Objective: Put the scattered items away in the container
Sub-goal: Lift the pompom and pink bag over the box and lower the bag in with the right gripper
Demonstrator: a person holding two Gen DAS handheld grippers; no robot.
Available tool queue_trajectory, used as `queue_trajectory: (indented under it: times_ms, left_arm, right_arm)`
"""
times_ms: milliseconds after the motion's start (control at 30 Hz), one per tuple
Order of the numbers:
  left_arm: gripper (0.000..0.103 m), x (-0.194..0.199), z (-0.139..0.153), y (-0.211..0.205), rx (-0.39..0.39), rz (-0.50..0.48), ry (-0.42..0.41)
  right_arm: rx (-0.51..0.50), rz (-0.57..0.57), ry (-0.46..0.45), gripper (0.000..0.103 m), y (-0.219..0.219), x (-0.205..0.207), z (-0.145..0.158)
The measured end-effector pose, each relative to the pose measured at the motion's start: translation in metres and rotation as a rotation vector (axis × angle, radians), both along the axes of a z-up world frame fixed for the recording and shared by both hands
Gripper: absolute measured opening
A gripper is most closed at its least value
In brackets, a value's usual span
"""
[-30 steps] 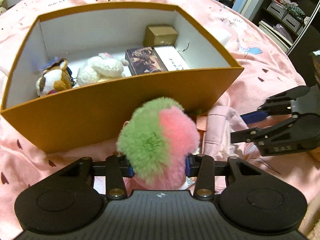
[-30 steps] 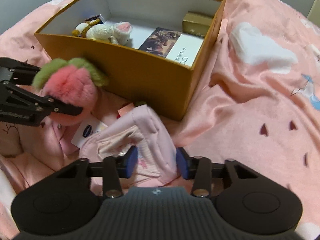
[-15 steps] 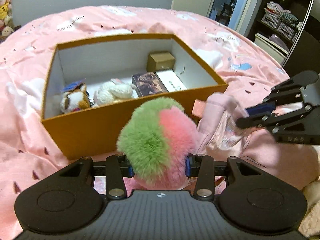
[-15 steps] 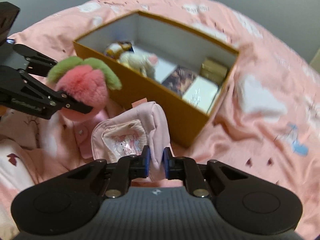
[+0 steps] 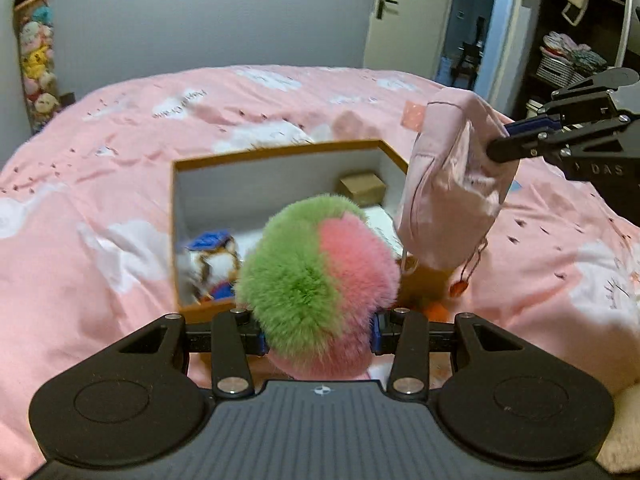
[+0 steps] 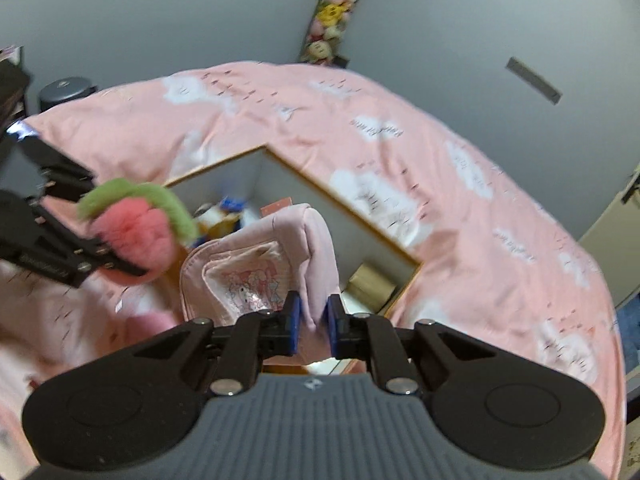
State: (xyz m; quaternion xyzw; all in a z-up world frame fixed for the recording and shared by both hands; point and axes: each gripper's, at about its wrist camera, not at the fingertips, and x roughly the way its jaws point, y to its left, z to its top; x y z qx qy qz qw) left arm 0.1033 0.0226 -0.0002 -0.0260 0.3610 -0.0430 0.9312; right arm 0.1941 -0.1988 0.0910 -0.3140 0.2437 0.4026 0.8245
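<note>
My left gripper (image 5: 318,332) is shut on a fluffy green-and-pink plush ball (image 5: 316,280) and holds it in the air near the orange box (image 5: 280,151). My right gripper (image 6: 311,326) is shut on a pale pink fabric pouch (image 6: 264,272) that hangs above the box's right end; it also shows in the left wrist view (image 5: 452,184). The white-lined box (image 6: 360,224) holds a plush dog (image 5: 210,264) and a small brown carton (image 5: 362,188). The plush ball also shows in the right wrist view (image 6: 136,232).
The box sits on a pink cloud-print bedspread (image 5: 100,200). A column of soft toys (image 5: 34,52) hangs on the grey wall at the left. A door (image 5: 404,12) and dark shelves (image 5: 576,40) stand behind on the right.
Both grippers have risen well above the bed with their loads. The pouch was lifted off the bedspread and now hangs over the box's right end. The box looks smaller and farther below.
</note>
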Motion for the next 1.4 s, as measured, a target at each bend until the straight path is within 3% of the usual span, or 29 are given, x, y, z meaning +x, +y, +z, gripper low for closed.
queue_trajectory:
  times_ms: [133,233,467,700,967,1200,1400]
  left_arm:
    - [0.049,0.010,0.008,0.012,0.041,0.038,-0.027]
    - [0.049,0.020,0.013,0.021,0.064,0.066,-0.042]
    - [0.049,0.048,0.014,0.040,0.120,0.100,-0.042]
    - [0.049,0.065,0.012,0.055,0.143,0.116,-0.044]
    - [0.049,0.075,0.006,0.064,0.144,0.116,-0.017]
    - [0.049,0.083,0.001,0.071,0.135,0.119,0.003]
    - [0.049,0.087,-0.001,0.074,0.124,0.118,0.008]
  right_arm:
    - [0.024,-0.053,-0.022,0.015,0.018,0.024,0.004]
    - [0.081,-0.142,0.034,0.015,0.029,0.047,0.000]
    - [0.269,-0.360,0.247,0.015,0.053,0.101,-0.030]
    - [0.435,-0.512,0.529,0.015,0.081,0.139,-0.069]
    - [0.530,-0.674,0.712,0.015,0.106,0.159,-0.120]
    - [0.496,-0.664,0.718,0.014,0.132,0.161,-0.139]
    - [0.346,-0.557,0.690,0.014,0.162,0.165,-0.145]
